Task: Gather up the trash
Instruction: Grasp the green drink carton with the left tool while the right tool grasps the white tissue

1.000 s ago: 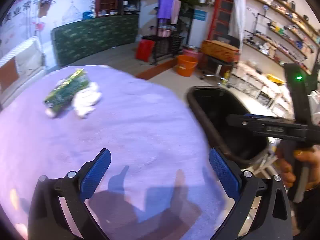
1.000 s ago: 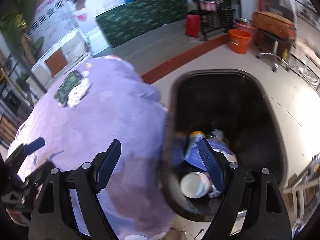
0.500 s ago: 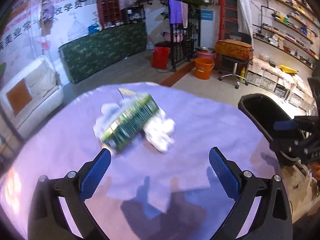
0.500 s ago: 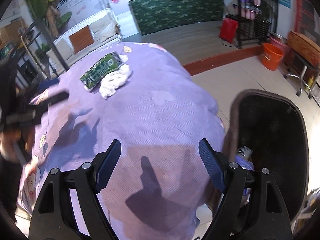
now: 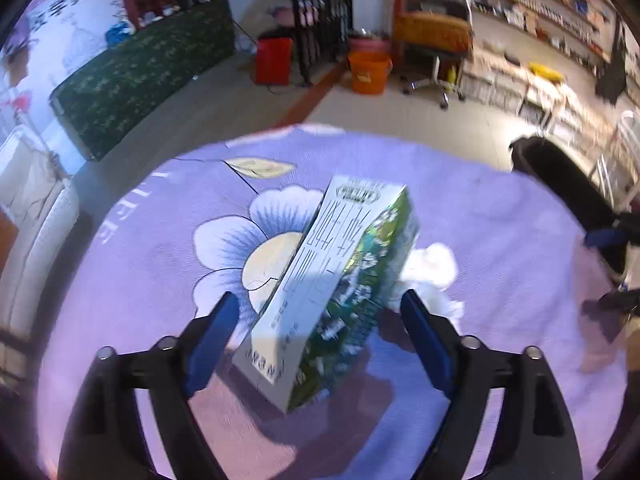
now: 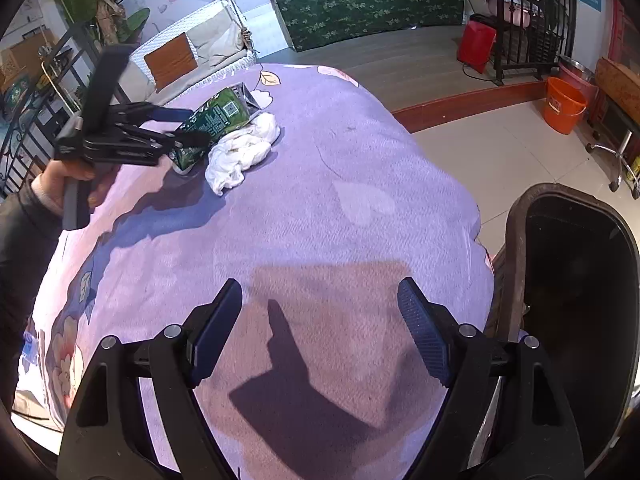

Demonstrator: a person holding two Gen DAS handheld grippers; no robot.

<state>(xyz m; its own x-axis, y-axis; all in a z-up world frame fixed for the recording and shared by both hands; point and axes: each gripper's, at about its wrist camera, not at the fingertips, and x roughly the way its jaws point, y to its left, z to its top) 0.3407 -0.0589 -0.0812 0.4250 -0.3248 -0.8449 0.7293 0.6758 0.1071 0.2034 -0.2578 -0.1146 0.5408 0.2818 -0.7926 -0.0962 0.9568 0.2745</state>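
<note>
A green and white carton [image 5: 340, 288] lies on the purple cloth-covered table [image 5: 500, 232], with a crumpled white tissue [image 5: 432, 268] against its right side. My left gripper [image 5: 320, 332] is open, its blue pads on either side of the carton's near end, not closed on it. The right wrist view shows the same carton [image 6: 216, 120], the tissue [image 6: 240, 152] and the left gripper [image 6: 188, 128] at the carton. My right gripper [image 6: 320, 328] is open and empty above the table's near right part, beside the black trash bin [image 6: 516, 240].
The black bin [image 5: 560, 176] stands off the table's right edge. The floor beyond holds an orange bucket [image 5: 370, 72], a red bag [image 5: 274, 60], a dark rack and a green-covered counter [image 5: 140, 76]. A white sofa [image 6: 188, 56] stands past the table's far left.
My left gripper has swung from the bin side to the carton and closed in until the carton sits between its open fingers. My right gripper has drawn back from over the bin to above the table.
</note>
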